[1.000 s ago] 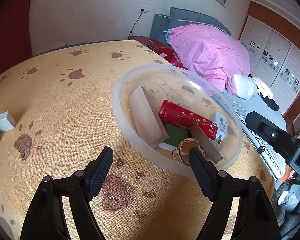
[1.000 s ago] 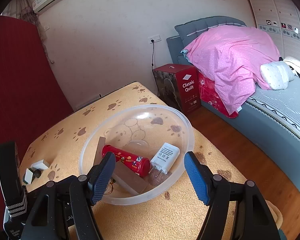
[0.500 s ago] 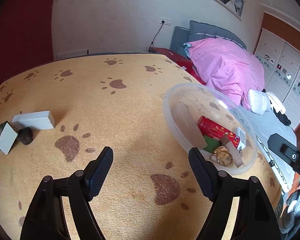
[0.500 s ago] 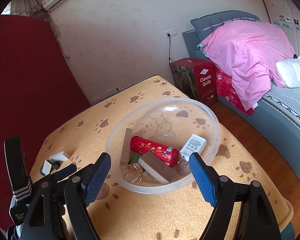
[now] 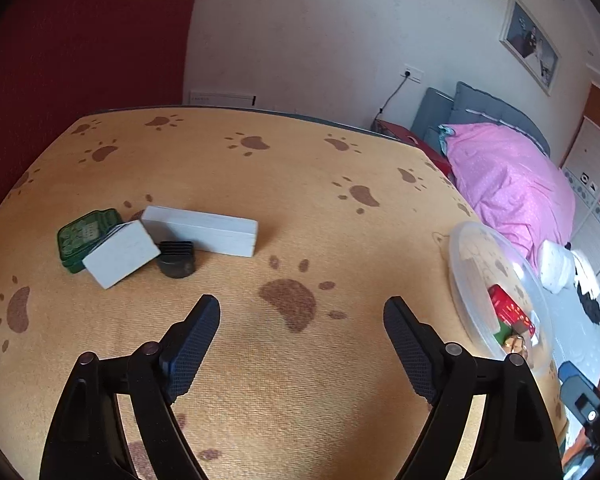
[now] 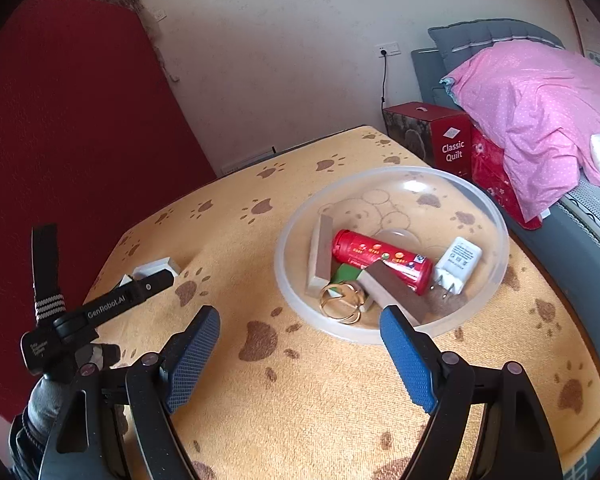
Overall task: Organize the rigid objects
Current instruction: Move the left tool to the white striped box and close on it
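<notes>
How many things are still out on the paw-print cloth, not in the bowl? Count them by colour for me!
White blocks: 2, a long one and a short one
Green tin: 1
Black cap: 1
Total: 4

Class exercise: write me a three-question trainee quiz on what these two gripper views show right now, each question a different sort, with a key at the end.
1. True or false: the red tin lies inside the clear bowl.
2. Which thing outside the bowl partly rests on the green tin? A) small white block B) black cap C) long white block
3. Fill in: the left gripper and right gripper are both ____ and hold nothing.

Key: 1 true; 2 A; 3 open.
</notes>
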Available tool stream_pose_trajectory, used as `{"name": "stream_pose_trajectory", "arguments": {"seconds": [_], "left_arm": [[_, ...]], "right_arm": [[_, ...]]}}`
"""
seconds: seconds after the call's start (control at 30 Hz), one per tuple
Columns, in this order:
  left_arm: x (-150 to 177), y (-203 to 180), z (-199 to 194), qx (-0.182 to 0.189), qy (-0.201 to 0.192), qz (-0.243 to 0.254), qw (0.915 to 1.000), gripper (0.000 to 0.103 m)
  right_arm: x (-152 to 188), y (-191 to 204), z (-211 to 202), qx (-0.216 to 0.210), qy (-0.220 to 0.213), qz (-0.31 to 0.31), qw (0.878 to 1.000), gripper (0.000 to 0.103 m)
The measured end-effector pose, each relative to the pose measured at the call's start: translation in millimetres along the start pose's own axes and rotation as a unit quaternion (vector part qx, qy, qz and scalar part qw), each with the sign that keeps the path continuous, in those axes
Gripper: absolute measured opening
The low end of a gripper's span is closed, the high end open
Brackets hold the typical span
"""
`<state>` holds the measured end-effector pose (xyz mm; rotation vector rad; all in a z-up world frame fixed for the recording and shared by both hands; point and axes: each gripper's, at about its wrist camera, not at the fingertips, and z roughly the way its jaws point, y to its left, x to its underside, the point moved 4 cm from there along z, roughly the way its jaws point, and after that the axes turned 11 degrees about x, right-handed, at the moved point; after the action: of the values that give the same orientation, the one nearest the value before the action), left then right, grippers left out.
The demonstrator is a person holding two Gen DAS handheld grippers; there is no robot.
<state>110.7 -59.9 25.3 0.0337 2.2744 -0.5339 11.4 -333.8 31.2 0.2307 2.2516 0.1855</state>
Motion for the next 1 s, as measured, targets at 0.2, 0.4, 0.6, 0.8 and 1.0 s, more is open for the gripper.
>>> {"name": "stream_pose_trajectory", "arguments": {"seconds": [0.2,0.4,0.6,0.8,1.0], "left_arm": [[-6.4,37.4,-11.4,-0.026,-0.013,-0.037,0.9989,0.085],[-14.0,75.9,-21.0,-0.059,-0.03,-0.079,0.9947,0.085],[-13.8,106.1,-18.2,-0.084,-0.036,-0.119,0.9886,0.085],[-16.0,120.2,-9.1,-0.107,-0.04,-0.132,0.9846,0.085],[-19.2,130.1,3.7,-0.106,-0.033,-0.15,0.9824,0.085]], "right_arm": [[7.6,14.4,2.3,-0.01,0.013,-0.011,1.0,0.085],[16.8,31.8,7.0,-0.02,0.029,-0.024,0.999,0.085],[24.5,51.0,11.2,-0.031,0.041,-0.04,0.998,0.085],[29.6,64.3,15.9,-0.035,0.051,-0.052,0.997,0.085],[32.7,74.2,19.4,-0.037,0.06,-0.059,0.996,0.085]]}}
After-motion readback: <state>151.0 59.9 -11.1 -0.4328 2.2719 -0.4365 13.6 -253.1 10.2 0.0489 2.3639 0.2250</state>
